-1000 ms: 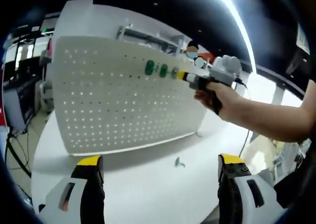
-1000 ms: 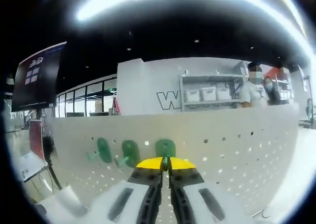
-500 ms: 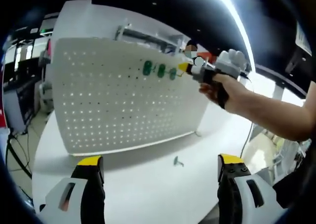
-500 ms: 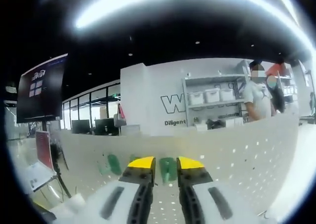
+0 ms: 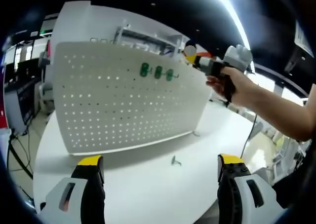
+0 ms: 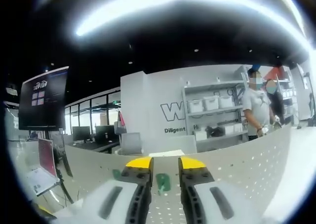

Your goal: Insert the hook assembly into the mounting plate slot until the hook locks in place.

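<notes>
On the upright white pegboard, which serves as the mounting plate, three green hooks sit in a row near its upper edge, at about 12 o'clock in the left gripper view; judging by that row, the insertion looks done or nearly so, though whether the last hook has locked cannot be told from here. Off to 2 o'clock the right tool, held in a person's hand, hangs clear of the board and just beyond its top right corner, with nothing green seen at its yellow tip. Seen from its own camera, the right tool has its jaws a narrow way apart and empty, one green hook showing through the gap on the board behind them. Low in the left gripper view, the left tool stands wide and empty above the white bench. One small loose hook lies on the bench at about 6 o'clock, in front of the board, so another piece may be left to fit. Hidden or unclear: the slots behind the hooks, any latch, and the two further hooks of the row in the right gripper view, where the tool's own fingers cover them
</notes>
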### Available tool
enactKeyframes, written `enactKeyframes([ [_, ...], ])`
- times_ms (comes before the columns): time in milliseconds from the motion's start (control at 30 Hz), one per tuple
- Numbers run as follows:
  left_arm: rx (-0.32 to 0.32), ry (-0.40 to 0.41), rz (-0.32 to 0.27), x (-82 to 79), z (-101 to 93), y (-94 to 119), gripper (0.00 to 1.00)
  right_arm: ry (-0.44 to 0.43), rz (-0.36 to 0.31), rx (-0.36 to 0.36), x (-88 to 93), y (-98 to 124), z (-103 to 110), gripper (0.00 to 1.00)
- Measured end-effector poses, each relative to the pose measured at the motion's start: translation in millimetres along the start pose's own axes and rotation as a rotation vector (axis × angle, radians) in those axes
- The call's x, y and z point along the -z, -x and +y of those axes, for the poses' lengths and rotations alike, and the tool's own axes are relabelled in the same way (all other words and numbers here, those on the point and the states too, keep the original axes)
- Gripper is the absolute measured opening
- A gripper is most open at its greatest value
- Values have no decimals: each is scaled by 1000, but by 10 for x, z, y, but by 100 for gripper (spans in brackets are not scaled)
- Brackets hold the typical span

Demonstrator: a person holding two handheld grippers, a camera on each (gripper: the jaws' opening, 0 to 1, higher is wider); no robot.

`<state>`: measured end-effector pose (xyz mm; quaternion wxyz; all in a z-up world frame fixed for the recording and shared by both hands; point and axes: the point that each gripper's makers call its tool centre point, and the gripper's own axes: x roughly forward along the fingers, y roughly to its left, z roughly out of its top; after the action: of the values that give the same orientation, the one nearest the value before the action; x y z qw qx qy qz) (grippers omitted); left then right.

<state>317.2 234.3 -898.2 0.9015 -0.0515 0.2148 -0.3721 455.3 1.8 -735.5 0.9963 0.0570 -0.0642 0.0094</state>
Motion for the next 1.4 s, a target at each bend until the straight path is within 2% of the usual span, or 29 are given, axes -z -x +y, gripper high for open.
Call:
enactKeyframes([
  [233,1,-1,4,15,-19,25,97,19,10,1,-65,167,-131,20],
  [433,7,-6,10,34,-76,29,97,45,44,9,4,323,-273,20],
  [967,-2,-3,33,141,-161,118,96,98,145,-8,350,819,-484,20],
  [1233,-7,2,27,131,-206,186,96,121,200,-35,531,1011,-552,21],
  [1400,-11,13,47,208,-231,225,96,136,237,-47,647,1176,-591,22],
])
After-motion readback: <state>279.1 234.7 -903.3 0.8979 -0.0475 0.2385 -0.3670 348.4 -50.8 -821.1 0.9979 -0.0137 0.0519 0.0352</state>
